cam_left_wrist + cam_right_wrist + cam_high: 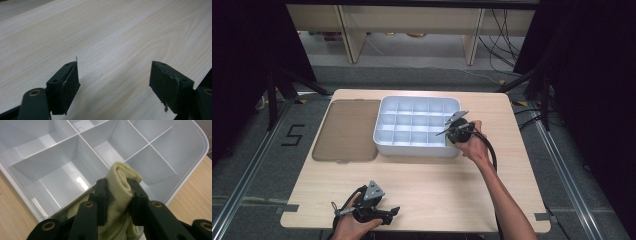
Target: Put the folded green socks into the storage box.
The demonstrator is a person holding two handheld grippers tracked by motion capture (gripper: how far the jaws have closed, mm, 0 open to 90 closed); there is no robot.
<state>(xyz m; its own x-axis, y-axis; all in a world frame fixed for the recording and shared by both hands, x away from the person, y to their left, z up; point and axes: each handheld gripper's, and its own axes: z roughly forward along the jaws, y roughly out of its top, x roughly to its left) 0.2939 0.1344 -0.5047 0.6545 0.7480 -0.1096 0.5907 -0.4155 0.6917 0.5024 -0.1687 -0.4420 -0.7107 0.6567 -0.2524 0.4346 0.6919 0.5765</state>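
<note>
- One pale wooden table (pixel 422 180) carries all the work, with a brown lid-like panel (pixel 346 131) lying flat just left of the tray.
- White divided tray (pixel 387 140) sits mid-table; every compartment visible looks bare.
- Right gripper (pixel 451 134) hangs over the tray's near right corner, jaws pinching a rolled pale-yellow cloth (pixel 120 182) above a compartment at that corner.
- Left gripper (pixel 113 82) rests at the table's near edge, jaws spread with bare wood between them.
- Judged step: placing the roll into a cell. Next calls for lowering it between the thin dividers, then parting the jaws without snagging the fabric.
</note>
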